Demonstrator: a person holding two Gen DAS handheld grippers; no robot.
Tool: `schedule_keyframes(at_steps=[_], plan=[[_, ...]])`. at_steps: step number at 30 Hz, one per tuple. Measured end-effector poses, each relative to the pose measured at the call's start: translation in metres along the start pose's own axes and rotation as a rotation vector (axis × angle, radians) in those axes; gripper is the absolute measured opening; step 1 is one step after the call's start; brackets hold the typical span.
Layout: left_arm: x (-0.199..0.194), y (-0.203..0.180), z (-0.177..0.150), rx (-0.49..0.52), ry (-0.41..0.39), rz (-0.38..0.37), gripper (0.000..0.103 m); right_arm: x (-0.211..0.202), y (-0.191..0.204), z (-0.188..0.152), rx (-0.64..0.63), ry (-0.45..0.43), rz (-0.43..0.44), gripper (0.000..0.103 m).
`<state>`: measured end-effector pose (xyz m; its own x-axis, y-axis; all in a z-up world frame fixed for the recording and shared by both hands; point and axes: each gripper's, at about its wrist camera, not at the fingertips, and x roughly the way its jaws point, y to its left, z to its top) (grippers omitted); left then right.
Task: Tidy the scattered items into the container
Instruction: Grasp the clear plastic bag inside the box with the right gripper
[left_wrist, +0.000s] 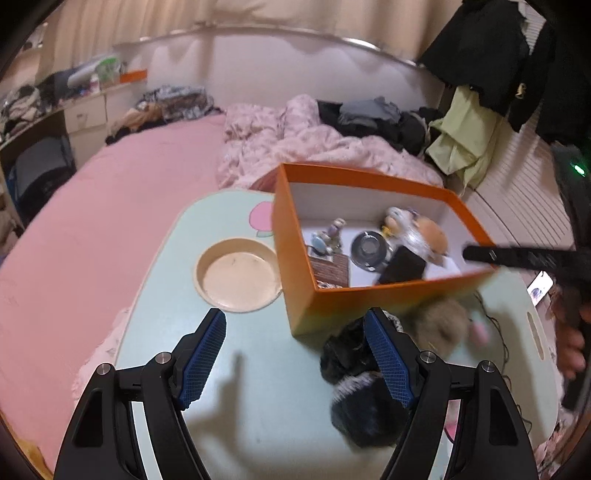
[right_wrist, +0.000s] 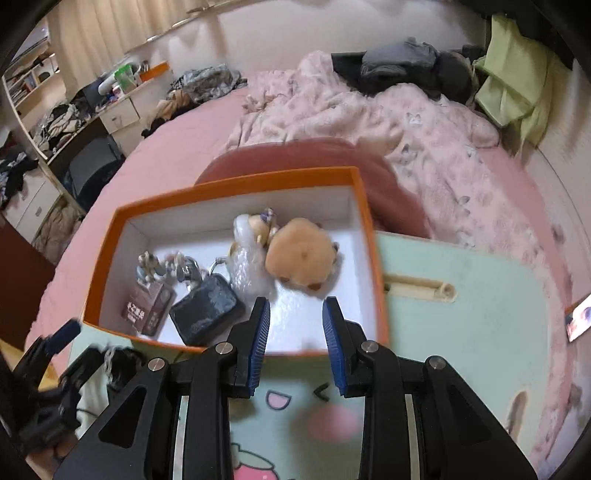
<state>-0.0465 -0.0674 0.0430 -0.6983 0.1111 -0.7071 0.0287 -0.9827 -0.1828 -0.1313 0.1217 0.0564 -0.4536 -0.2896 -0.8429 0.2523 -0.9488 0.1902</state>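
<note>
Rectangular orange cardboard box (left_wrist: 295, 295), white inside, on the pale green table (left_wrist: 258, 387); it holds a tan plush toy (right_wrist: 301, 254), dark pouch (right_wrist: 207, 308) and figurines. Right gripper (right_wrist: 295, 314), narrowly parted and empty, over its near edge. Only the left view shows black furry items (left_wrist: 354, 391) beside the released left gripper (left_wrist: 295, 325) and a round beige dish (left_wrist: 238, 275).

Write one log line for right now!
left gripper: open, empty | right gripper: open, empty | tan plush toy: inside orange cardboard box | dark furry items: outside

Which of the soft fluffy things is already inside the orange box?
The tan plush toy, lying against the orange box's far wall. The dark furry items and the brownish fluffy one lie outside on the tabletop.
</note>
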Motion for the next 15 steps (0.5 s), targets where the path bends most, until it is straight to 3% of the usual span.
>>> schedule_keyframes(at_steps=[2, 6, 11, 15], plan=[[0.005, 0.004, 0.001, -0.022, 0.006, -0.011, 0.077, -0.001, 0.005, -0.008, -0.008, 0.027, 0.037, 0.031], [0.001, 0.003, -0.004, -0.013, -0.003, -0.021, 0.077, -0.010, 0.013, -0.007, -0.036, -0.034, -0.032, 0.031], [-0.015, 0.006, -0.011, -0.036, -0.027, -0.068, 0.077, 0.012, 0.016, 0.004, 0.002, 0.100, 0.072, 0.031], [-0.023, 0.008, -0.012, -0.035, -0.038, -0.078, 0.077, 0.035, 0.023, 0.010, -0.016, 0.174, 0.018, 0.030]])
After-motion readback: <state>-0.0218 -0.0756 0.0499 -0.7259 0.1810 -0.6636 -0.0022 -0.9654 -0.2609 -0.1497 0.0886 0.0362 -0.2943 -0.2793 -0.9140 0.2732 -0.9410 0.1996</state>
